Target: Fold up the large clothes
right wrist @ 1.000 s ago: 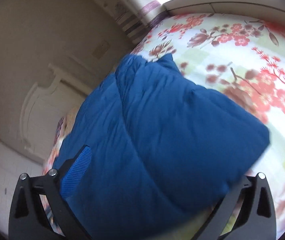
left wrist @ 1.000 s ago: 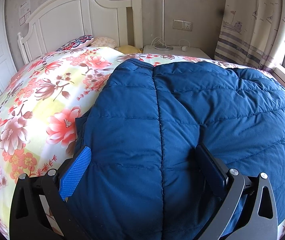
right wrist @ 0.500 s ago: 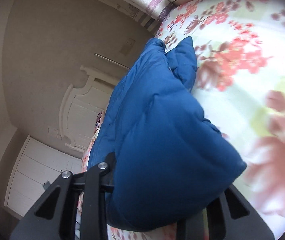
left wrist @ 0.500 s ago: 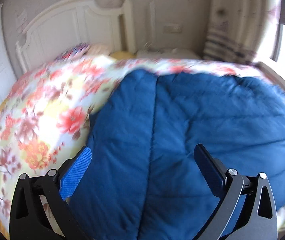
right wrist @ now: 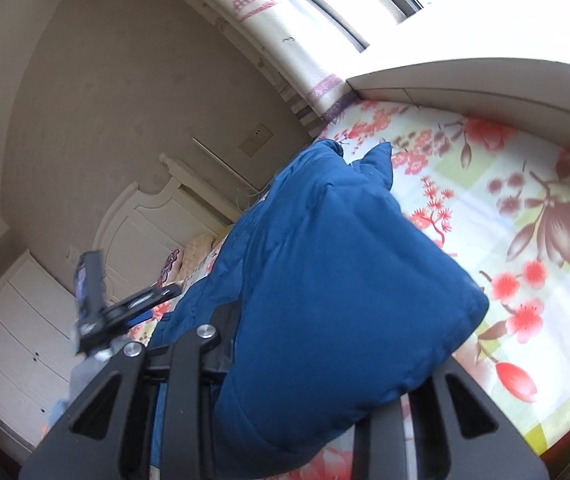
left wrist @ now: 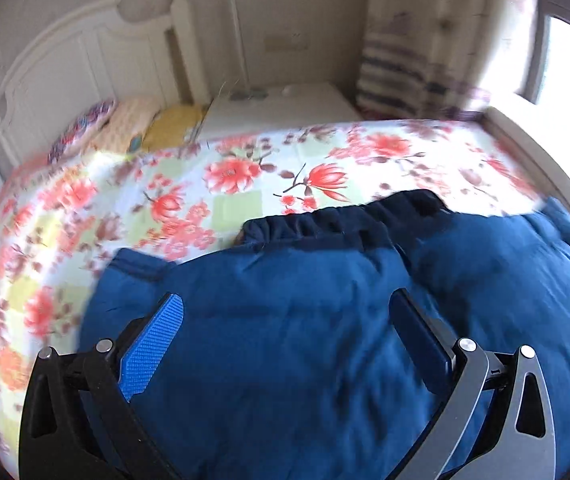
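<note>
My right gripper (right wrist: 305, 380) pinches a thick fold of the puffy blue quilted jacket (right wrist: 337, 280) lying on the floral bedspread (right wrist: 525, 208); I reckon the slick padding could slip free. My left gripper (left wrist: 285, 344), jaws wide and empty, hovers over the jacket. Only its view shows the dark elastic hem (left wrist: 337, 220) at twelve o'clock.

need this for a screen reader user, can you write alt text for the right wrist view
The right hand-held gripper is shut on a thick fold of a puffy blue jacket, lifting it off a bed with a flowered sheet. Behind are a white headboard, a curtain and a bright window.
</note>
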Tool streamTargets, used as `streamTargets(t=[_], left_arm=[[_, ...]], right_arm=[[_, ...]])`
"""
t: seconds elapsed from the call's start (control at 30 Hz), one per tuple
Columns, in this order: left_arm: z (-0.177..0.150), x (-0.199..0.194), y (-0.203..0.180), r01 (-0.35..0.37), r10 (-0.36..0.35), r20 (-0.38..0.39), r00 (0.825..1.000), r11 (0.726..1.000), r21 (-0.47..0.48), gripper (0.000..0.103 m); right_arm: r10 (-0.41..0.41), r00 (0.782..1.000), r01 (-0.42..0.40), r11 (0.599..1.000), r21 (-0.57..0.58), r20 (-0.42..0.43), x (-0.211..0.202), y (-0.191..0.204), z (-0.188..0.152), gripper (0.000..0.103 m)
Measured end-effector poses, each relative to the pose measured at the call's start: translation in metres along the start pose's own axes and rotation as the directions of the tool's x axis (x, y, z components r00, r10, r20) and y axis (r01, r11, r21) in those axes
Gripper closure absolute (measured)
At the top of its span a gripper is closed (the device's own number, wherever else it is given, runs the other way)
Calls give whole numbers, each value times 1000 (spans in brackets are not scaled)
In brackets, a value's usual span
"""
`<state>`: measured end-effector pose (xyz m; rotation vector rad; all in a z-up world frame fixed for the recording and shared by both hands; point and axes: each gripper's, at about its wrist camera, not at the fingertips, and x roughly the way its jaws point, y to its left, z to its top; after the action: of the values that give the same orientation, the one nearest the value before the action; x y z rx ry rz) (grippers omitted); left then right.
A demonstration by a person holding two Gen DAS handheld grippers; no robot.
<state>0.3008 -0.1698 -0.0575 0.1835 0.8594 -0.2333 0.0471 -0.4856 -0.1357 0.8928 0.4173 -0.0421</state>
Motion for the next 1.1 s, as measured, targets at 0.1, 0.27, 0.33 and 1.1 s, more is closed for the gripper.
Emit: streamTargets(t=[0.1,0.27,0.33,1.1], left_arm=[[1,45,-14,-25,29,-94,995,999,46,4],[-12,15,-7,25,-25,-20,999,999,32,4],[-31,-17,-4,71,-72,32,997,997,42,4],[-157,-69,-6,133,-151,105,983,978,160,4]], right_arm=[[-7,1000,7,999,-42,-8,-1,4,0,75],[-25,1000,24,995,-101,-1,0,11,0,75],[-31,1000,31,994,-102,1,-1,11,-2,75],[-181,983,181,983,-37,2,17,8,-5,57]])
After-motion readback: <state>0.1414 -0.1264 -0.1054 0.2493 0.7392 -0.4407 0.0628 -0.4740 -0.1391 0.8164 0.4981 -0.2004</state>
